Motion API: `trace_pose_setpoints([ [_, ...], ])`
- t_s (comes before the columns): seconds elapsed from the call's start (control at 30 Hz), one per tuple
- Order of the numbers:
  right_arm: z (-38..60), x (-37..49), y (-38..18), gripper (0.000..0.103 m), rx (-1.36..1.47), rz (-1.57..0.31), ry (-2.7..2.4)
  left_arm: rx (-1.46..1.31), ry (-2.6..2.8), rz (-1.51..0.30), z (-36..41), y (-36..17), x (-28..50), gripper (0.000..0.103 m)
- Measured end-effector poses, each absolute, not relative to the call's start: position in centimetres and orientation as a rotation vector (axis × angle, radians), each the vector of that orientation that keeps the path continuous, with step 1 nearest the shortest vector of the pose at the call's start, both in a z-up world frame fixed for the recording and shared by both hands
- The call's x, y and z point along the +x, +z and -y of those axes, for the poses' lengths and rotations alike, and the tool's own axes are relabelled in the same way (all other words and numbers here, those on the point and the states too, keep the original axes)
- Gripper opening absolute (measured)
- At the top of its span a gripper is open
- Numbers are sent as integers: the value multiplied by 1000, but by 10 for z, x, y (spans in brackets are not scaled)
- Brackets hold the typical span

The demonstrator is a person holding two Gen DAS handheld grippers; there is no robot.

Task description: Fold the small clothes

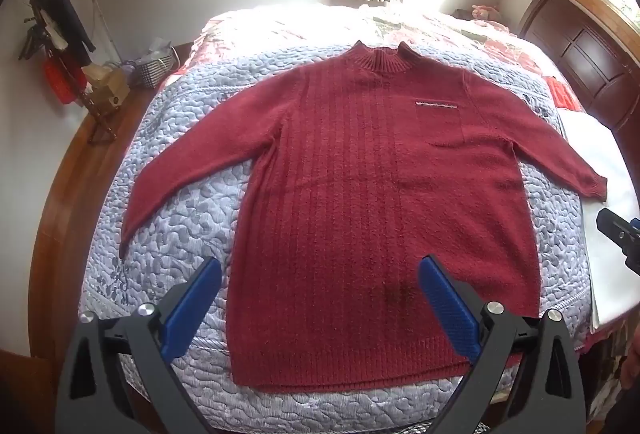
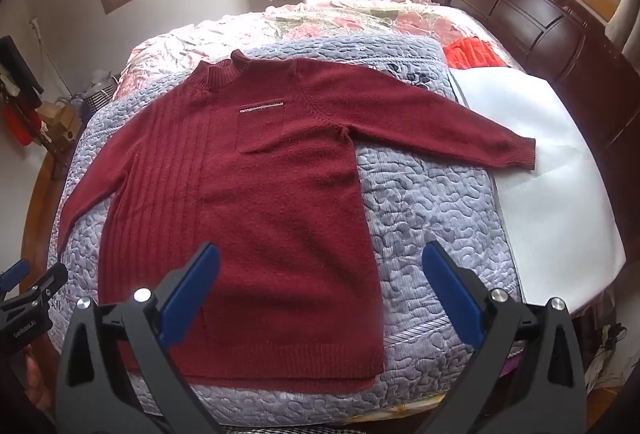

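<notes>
The left hand-held gripper [image 1: 320, 298] is spread wide, its two blue-padded fingers [image 1: 192, 310] well apart with nothing between them; its black arms splay outward below the pads; the right hand-held gripper [image 2: 320, 288] stands the same way, blue fingers [image 2: 188, 290] parted and gripping nothing; each shows at the edge of the other's view, the right one out to the right of the left, the left one low to the left of the right; both hang level, side by side, touching nothing.
</notes>
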State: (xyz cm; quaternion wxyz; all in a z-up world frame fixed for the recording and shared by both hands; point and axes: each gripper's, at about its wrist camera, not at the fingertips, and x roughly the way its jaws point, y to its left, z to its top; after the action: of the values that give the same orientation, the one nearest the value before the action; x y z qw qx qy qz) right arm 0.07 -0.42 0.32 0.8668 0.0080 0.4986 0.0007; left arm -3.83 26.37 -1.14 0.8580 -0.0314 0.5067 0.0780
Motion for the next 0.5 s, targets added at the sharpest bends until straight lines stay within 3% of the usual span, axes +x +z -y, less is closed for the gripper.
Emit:
trace_pose_setpoints([
  [0.5, 5, 0, -6, 100, 28, -1063, 1, -91, 154, -1047, -266, -4, -36, 99],
])
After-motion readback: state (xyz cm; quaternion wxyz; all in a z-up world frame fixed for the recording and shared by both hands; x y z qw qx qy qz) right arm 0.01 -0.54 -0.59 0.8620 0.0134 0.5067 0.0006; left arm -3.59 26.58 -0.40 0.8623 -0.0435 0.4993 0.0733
